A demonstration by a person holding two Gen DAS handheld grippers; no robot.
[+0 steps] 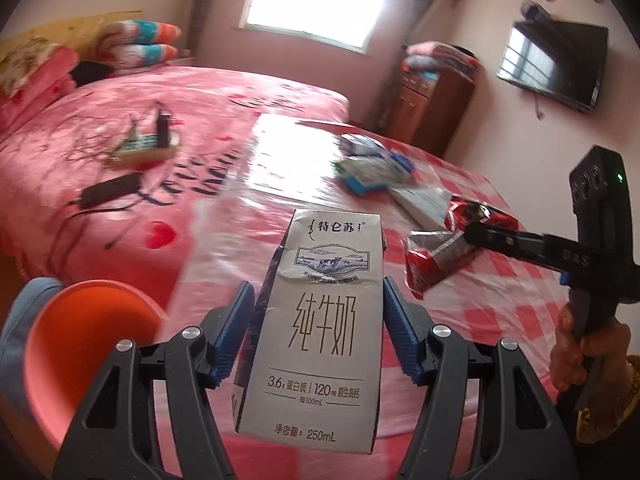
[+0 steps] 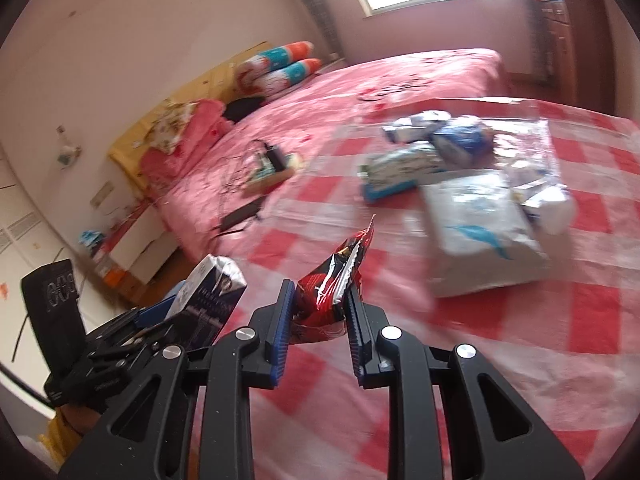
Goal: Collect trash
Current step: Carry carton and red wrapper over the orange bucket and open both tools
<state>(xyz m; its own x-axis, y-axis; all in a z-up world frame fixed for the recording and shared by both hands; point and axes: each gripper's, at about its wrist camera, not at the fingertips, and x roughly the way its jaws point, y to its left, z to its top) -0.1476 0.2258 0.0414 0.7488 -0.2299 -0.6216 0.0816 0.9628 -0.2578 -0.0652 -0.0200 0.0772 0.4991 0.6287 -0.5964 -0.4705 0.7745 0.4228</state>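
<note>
Clamped between the pads of the left gripper [image 1: 318,316], a milk carton [image 1: 320,320] is held upright, while a red snack wrapper [image 2: 334,280] is pinched by the right gripper [image 2: 320,312].

Red-checked table [image 2: 500,360] under blurred wrappers [image 2: 420,164] and white packet [image 2: 480,232].

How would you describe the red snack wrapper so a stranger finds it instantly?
Start at the red-and-white checked cloth. Just above it, the right gripper pinches a crinkled wrapper. It is glossy red and black; the packets lying beyond are white and blue.
</note>
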